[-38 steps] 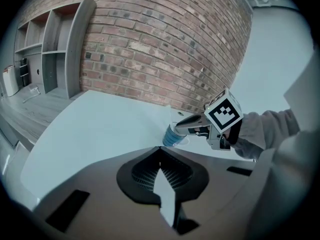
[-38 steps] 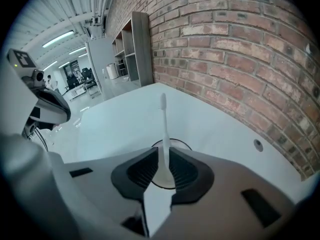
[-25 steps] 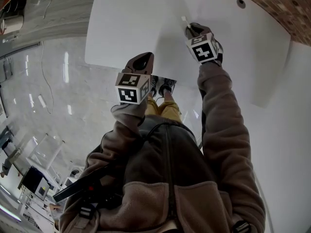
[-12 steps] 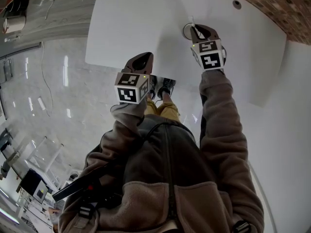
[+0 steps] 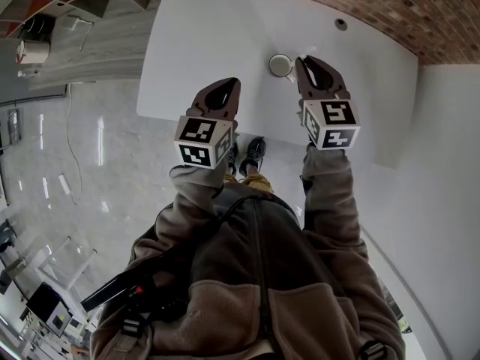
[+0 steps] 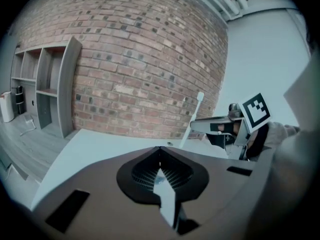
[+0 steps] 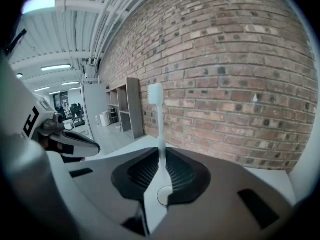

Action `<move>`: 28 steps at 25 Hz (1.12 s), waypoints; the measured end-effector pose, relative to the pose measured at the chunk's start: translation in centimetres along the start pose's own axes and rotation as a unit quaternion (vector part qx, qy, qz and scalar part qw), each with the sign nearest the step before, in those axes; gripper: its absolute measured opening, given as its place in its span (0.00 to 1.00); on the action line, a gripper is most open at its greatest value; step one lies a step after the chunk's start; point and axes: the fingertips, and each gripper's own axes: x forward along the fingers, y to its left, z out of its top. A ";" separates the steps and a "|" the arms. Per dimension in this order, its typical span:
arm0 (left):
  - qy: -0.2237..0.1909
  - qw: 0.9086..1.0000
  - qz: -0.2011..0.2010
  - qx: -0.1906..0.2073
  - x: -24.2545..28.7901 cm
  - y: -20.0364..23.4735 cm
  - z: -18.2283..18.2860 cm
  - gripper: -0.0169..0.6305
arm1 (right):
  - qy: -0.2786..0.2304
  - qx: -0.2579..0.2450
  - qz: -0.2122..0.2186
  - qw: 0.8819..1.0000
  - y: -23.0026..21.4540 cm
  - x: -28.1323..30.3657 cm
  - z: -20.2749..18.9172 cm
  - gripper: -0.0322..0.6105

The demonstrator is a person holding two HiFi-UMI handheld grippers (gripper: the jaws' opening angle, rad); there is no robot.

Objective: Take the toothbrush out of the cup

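A small round cup (image 5: pixel 280 65) stands on the white table (image 5: pixel 202 36), seen from above. Just right of it, my right gripper (image 5: pixel 306 60) is shut on a white toothbrush (image 7: pixel 158 129). In the right gripper view the toothbrush stands upright between the jaws, head up against the brick wall. The left gripper view shows the toothbrush (image 6: pixel 192 118) slanting up from the right gripper (image 6: pixel 220 126); its lower end is hidden. My left gripper (image 5: pixel 229 83) hovers over the table's front part, left of the cup, shut with nothing held (image 6: pixel 160 149).
A brick wall (image 5: pixel 375 6) runs behind the table. A small dark hole (image 5: pixel 341 24) sits in the tabletop near the back. A grey shelf unit (image 6: pixel 50 84) stands to the left. The table's front edge (image 5: pixel 225 126) is close to the person's shoes.
My right gripper has pulled back from over the cup with the toothbrush, so the cup now shows in full to its left. The left gripper has hardly moved.
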 end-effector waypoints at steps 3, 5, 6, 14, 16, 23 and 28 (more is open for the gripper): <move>-0.051 0.998 -0.011 0.023 -1.6 -1.7 5.1 0.03 | -0.051 0.013 -0.011 0.999 0.4 -3.5 3.9 0.12; -0.081 0.996 -0.018 0.040 -3.0 -2.9 8.1 0.03 | -0.083 0.015 -0.020 0.996 0.7 -5.8 6.4 0.12; -0.095 0.994 -0.021 0.048 -3.6 -3.5 9.5 0.03 | -0.098 0.016 -0.025 0.995 0.8 -7.0 7.6 0.12; -0.171 0.979 -0.041 0.104 -7.4 -8.1 17.3 0.03 | -0.193 0.014 -0.060 0.979 1.1 -14.8 14.8 0.12; -0.185 0.974 -0.038 0.122 -8.3 -9.1 18.9 0.03 | -0.211 0.009 -0.066 0.975 1.2 -16.3 16.2 0.12; -0.237 0.959 -0.039 0.148 -10.8 -11.1 23.1 0.03 | -0.266 0.000 -0.084 0.960 1.6 -20.1 20.0 0.12; -0.271 0.948 -0.035 0.164 -12.2 -11.9 25.4 0.03 | -0.293 -0.008 -0.093 0.952 1.9 -21.3 22.1 0.12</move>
